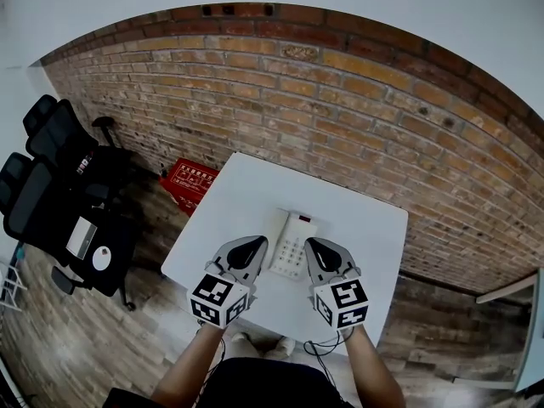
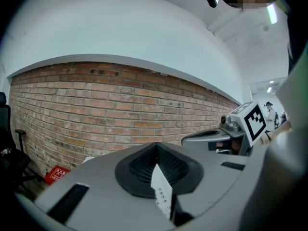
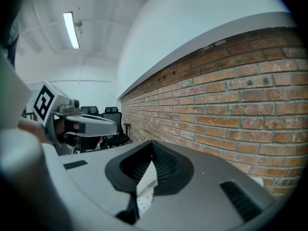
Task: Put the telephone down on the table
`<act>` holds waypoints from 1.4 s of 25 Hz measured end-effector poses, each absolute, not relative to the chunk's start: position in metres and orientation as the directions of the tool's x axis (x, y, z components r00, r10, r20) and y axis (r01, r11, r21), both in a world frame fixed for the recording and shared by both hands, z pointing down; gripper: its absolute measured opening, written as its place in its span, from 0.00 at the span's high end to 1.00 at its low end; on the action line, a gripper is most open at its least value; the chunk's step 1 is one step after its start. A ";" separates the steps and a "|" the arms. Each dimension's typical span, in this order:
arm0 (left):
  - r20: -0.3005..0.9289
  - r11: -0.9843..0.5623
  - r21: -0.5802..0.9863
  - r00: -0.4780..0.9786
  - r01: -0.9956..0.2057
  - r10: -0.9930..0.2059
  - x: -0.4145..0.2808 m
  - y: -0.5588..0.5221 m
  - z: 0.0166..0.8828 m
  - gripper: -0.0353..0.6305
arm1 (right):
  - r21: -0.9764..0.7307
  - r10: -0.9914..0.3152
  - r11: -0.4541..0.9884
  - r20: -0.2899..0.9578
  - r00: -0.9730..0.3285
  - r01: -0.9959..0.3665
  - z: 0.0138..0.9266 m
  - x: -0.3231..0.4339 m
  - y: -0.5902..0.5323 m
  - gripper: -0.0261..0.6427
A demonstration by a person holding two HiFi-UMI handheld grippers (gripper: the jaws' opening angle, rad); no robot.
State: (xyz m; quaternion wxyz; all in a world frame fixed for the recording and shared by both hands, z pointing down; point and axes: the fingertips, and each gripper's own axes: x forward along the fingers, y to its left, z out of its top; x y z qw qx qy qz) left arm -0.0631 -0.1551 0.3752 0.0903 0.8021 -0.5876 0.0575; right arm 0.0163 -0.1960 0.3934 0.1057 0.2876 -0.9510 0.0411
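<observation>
Nearest the person, the grey left gripper (image 1: 252,246) with its marker cube is hovering with its jaws closed right up. Its own view (image 2: 157,150) is showing only a sliver of keypad through the slit below the tips, so it seems to be clamping nothing. The matching grey right gripper (image 1: 317,246) is doing the same, jaws fully together (image 3: 152,150) and apparently empty.

Between the two tips, the white push-button plastic telephone (image 1: 293,245) is apparently lying on the white square table (image 1: 246,194), near its middle, handset along its left side.

The telephone is looking rigid, fairly light and smooth-cased, so probably slippery. The handset may be sitting loose in its cradle. Gripping the base by its two long sides and keeping it level seems safest.

Beyond the table, a red brick wall (image 1: 340,117) is filling the background.
</observation>
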 end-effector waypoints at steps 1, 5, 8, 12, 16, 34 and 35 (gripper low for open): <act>0.198 -0.293 0.080 0.303 -0.953 -0.932 -0.063 -0.155 0.375 0.94 | -0.019 -0.538 0.831 0.222 -0.813 -0.555 0.392 0.016 -0.195 0.94; 0.188 -0.301 0.072 0.309 -0.951 -0.932 -0.062 -0.149 0.367 0.94 | -0.023 -0.525 0.839 0.229 -0.820 -0.544 0.390 0.012 -0.185 0.94; 0.170 -0.317 0.052 0.321 -0.947 -0.932 -0.066 -0.143 0.355 0.94 | -0.014 -0.526 0.841 0.218 -0.822 -0.542 0.381 0.005 -0.177 0.94; 0.151 -0.337 0.042 0.339 -0.941 -0.928 -0.073 -0.129 0.345 0.94 | -0.002 -0.543 0.832 0.200 -0.815 -0.555 0.371 -0.004 -0.164 0.94; 0.140 -0.346 0.039 0.348 -0.937 -0.927 -0.086 -0.109 0.337 0.94 | 0.008 -0.550 0.829 0.187 -0.814 -0.559 0.360 -0.016 -0.140 0.94; 0.102 -0.433 0.064 0.437 -0.899 -0.893 -0.128 -0.002 0.320 0.94 | 0.032 -0.642 0.764 0.134 -0.755 -0.644 0.326 -0.059 -0.032 0.94; 0.099 -0.436 0.062 0.440 -0.898 -0.893 -0.130 0.003 0.319 0.94 | 0.035 -0.645 0.762 0.130 -0.753 -0.647 0.324 -0.061 -0.026 0.94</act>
